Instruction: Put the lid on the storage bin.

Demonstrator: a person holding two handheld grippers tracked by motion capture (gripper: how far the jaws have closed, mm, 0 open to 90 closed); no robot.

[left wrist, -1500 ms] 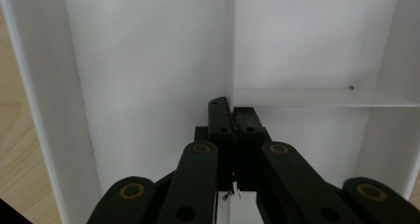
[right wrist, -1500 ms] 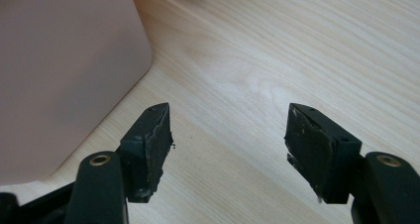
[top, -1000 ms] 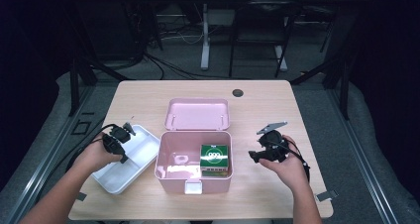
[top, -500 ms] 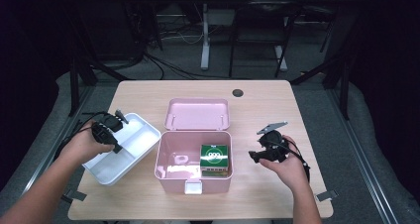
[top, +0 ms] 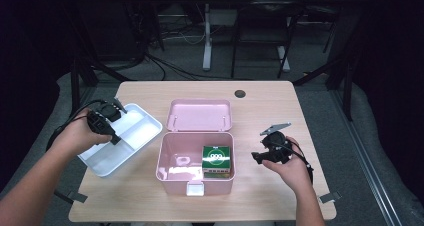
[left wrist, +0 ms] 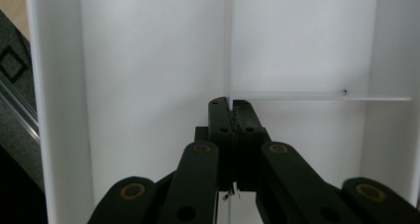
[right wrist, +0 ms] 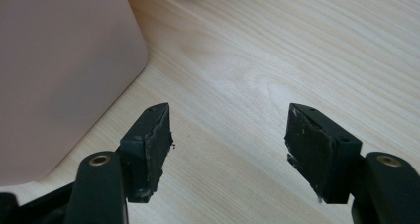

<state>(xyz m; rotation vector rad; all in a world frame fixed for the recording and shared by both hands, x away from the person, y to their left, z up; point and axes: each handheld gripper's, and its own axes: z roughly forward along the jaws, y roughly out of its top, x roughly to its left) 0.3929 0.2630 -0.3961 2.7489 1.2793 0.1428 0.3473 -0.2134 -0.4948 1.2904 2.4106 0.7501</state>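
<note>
White tray [top: 131,136] with a thin divider sits at the left of the high view, tilted on the wooden surface [top: 260,106], its near corner just beside the pink box. The left hand-held gripper [top: 114,136] is clamped on it: in the left gripper view its two black jaws are pressed together on the tray's divider wall [left wrist: 229,45], with white compartments on either side. At the centre of the high view stands an open pink box [top: 172,172], lid [top: 200,115] folded back toward the top of the frame, a green packet [top: 217,161] in its right half. The right hand-held gripper [top: 257,157] hovers at centre right, close to the box's right wall but apart from it; in the right gripper view its jaws stand wide apart over bare wood with nothing between them, the box corner [right wrist: 59,75] at upper left.
</note>
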